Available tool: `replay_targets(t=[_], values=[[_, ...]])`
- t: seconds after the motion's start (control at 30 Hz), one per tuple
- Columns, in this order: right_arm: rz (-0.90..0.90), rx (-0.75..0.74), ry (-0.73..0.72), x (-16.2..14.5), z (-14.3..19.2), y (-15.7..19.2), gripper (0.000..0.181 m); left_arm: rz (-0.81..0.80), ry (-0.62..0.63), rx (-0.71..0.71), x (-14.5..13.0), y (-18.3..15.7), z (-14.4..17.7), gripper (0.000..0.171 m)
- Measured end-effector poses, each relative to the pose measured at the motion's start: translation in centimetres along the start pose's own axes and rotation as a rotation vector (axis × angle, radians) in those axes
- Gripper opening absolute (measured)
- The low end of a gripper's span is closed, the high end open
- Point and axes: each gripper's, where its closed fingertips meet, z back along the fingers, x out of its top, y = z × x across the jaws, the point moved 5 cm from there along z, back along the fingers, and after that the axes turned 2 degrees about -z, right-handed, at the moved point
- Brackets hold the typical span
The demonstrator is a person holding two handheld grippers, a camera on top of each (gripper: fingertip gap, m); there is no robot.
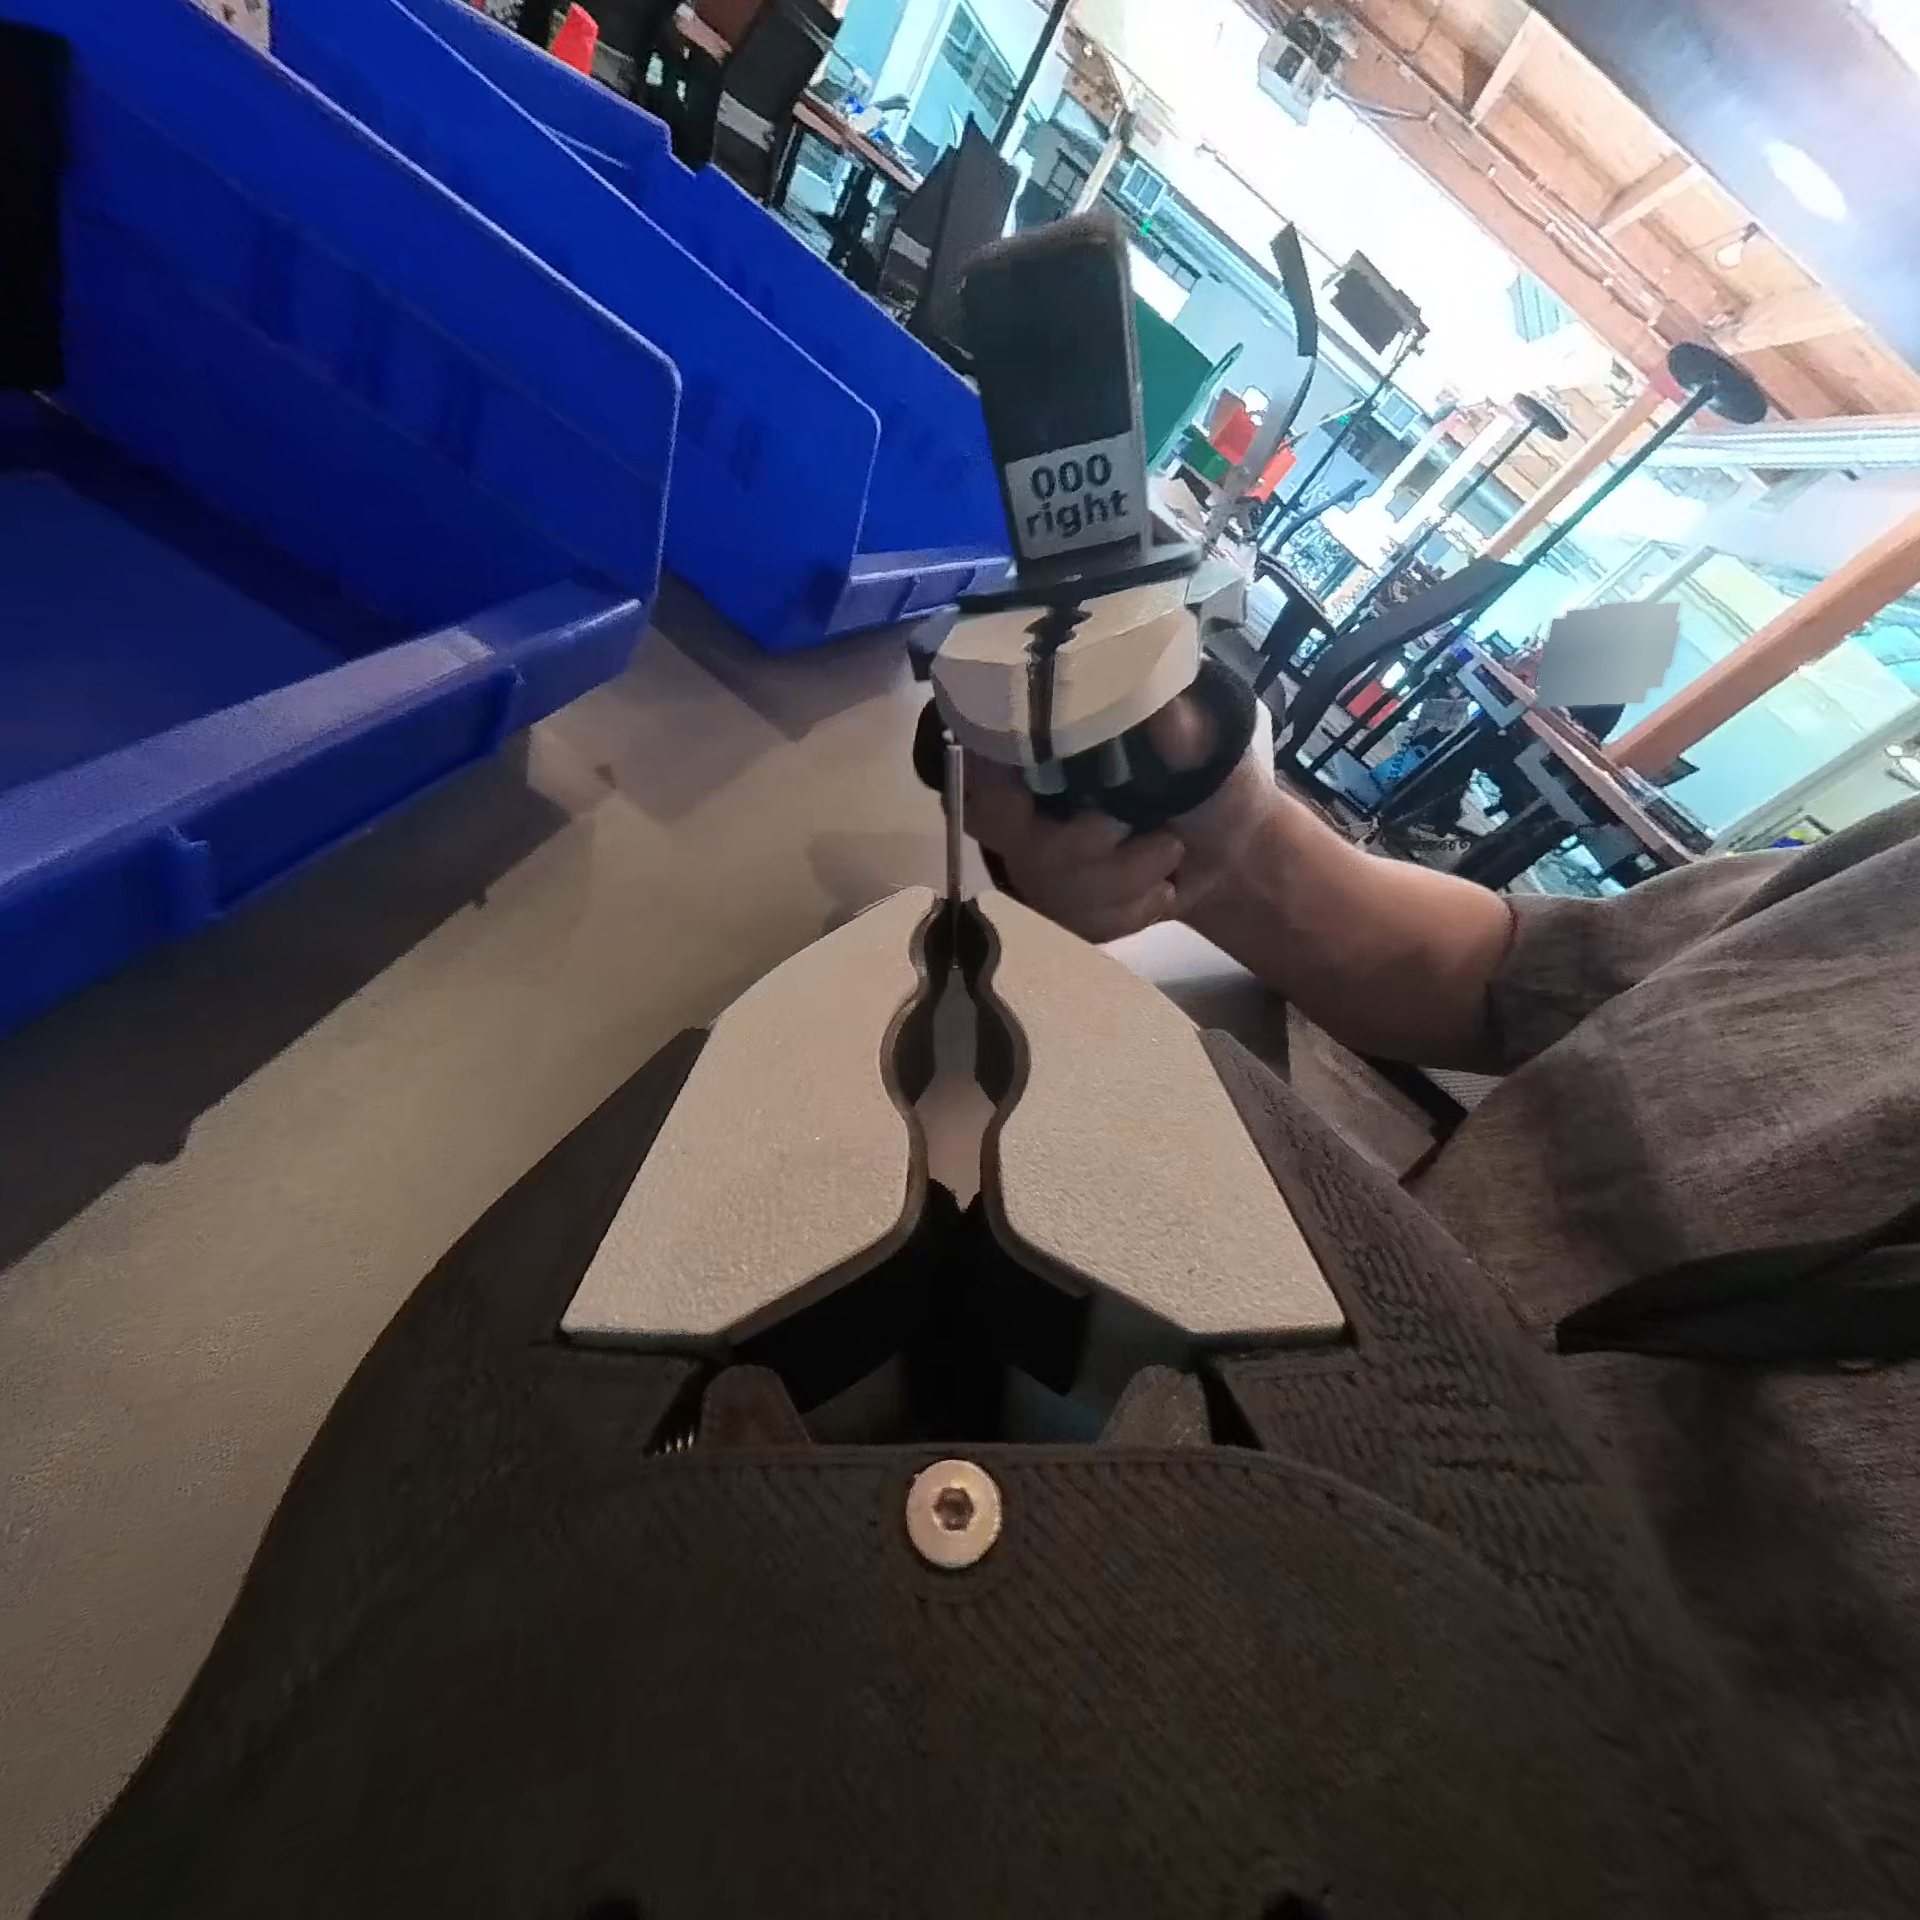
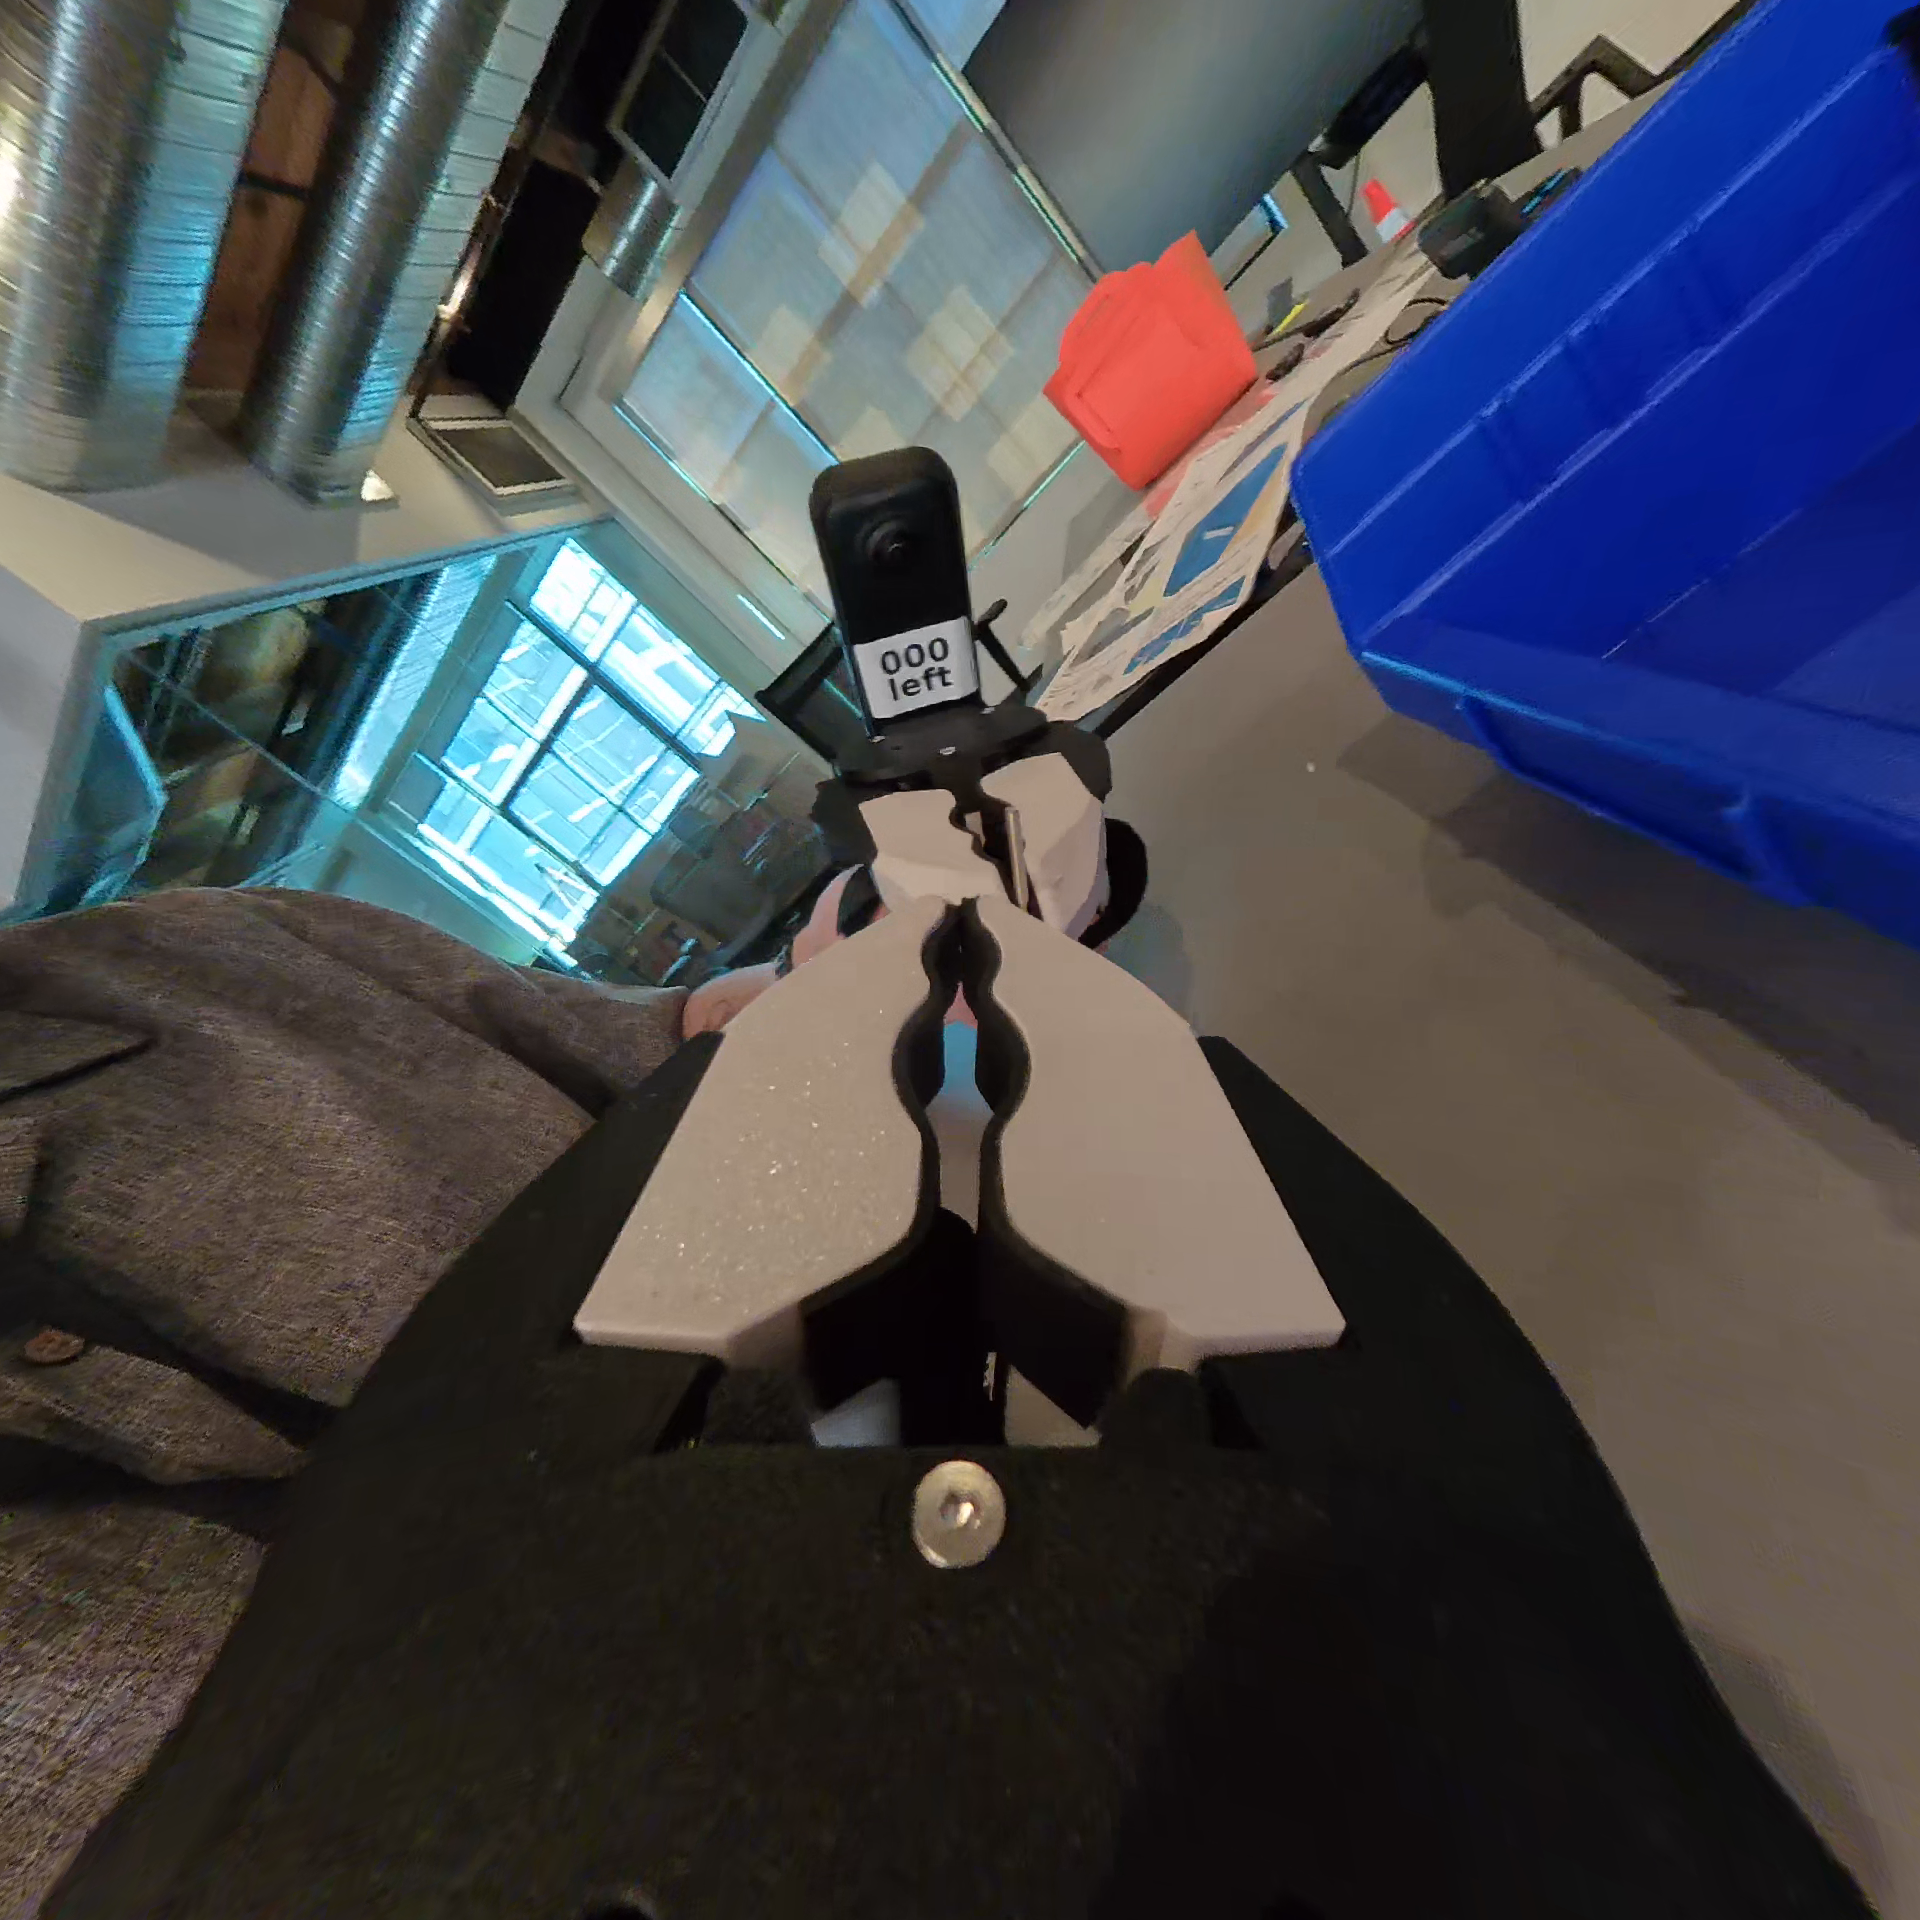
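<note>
The left gripper [image 1: 954,914] fills the foreground of its own view, its pale fingers [image 1: 790,1122] clenched on a thin metal rod [image 1: 953,821] that sticks out past the fingertips. The rod's far end reaches the tips of the right gripper [image 1: 1049,665], which a person's hand [image 1: 1091,862] holds above the near edge of the grey table [image 1: 665,790], facing the left one tip to tip. In the right wrist view the right gripper's fingers [image 2: 790,1132] are pressed together at the tips; whether they pinch the rod's end cannot be told. There the rod [image 2: 1016,862] lies along the left gripper [image 2: 971,831] opposite. Blue bins [image 1: 436,436] stand in a row toward the table's far edge, beside both tools. A red bin [image 2: 1153,364] and printed sheets [image 2: 1174,582] lie farther along the table. A grey sleeve [image 1: 1704,1060] crosses the near edge.
</note>
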Motion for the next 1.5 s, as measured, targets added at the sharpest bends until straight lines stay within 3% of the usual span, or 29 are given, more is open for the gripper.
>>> replay_targets(t=[0.2, 0.3, 0.37, 0.6, 1.5], values=[[0.12, -0.116, 0.022, 0.3, 0.5, 0.3, 0.0, -0.089, 0.029, -0.088, -0.5, -2.1, -0.1, 0.002], [0.324, -0.293, 0.051, 0.2, 1.0, 0.8, 0.0, -0.226, 0.106, -0.07, -2.0, -3.7, 0.3, 0.002], [0.407, -0.336, 0.061, 0.1, 0.9, 1.6, 0.0, -0.272, 0.122, -0.035, -2.6, -4.1, 0.7, 0.002], [0.426, -0.29, 0.08, -0.8, -0.9, 2.3, 0.0, -0.259, 0.021, 0.054, -2.1, -3.1, 1.8, 0.002], [0.426, -0.228, 0.087, -2.1, -2.4, 4.1, 0.0, -0.212, -0.054, 0.075, -2.0, -4.2, 3.3, 0.002]])
